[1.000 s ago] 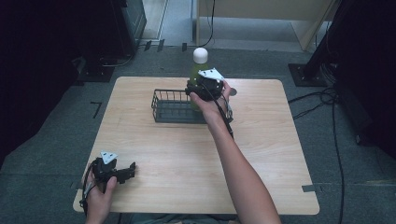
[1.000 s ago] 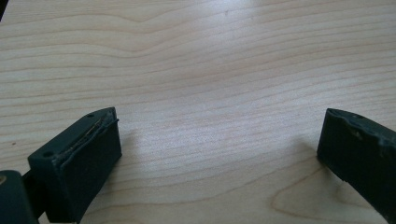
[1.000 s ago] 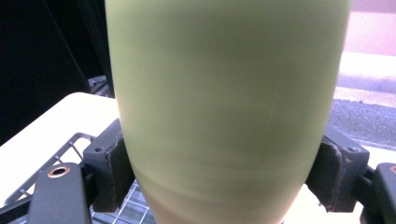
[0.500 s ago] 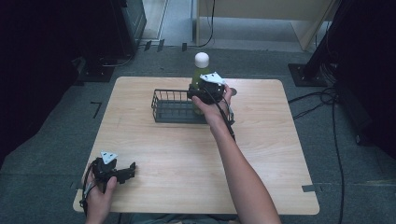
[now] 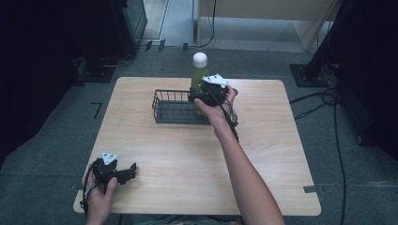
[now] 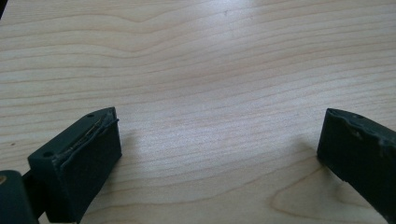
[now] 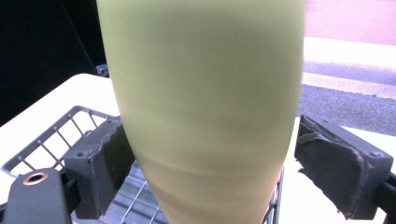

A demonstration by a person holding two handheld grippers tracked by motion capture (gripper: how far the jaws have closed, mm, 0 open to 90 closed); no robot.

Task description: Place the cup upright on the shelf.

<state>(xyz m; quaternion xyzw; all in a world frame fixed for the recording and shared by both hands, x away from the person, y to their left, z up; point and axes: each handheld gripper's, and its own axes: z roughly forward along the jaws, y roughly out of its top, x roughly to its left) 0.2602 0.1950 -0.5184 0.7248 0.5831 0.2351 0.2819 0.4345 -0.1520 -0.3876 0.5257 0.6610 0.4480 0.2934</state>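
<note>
A green bottle (image 5: 199, 75) with a white cap (image 5: 200, 59) stands upright at the right end of a black wire basket (image 5: 174, 113). My right gripper (image 5: 201, 95) is shut on the bottle's lower body. In the right gripper view the bottle (image 7: 201, 93) sits between the two jaws, with the basket's wire rim (image 7: 51, 140) and grid below it. The bottle's base is hidden, so I cannot tell whether it rests on the basket floor. My left gripper (image 5: 130, 171) lies on the table near its front left corner, open with nothing in it. Bare wood shows between its jaws in the left gripper view (image 6: 219, 140).
The wooden table (image 5: 187, 159) stands on grey carpet. Dark equipment and stands line the left and right sides of the room. Cables (image 5: 324, 101) trail on the floor to the right. A pale cabinet (image 5: 263, 18) stands beyond the far edge.
My right gripper and the bottle have shifted only slightly over the basket's right end. The left gripper has not moved.
</note>
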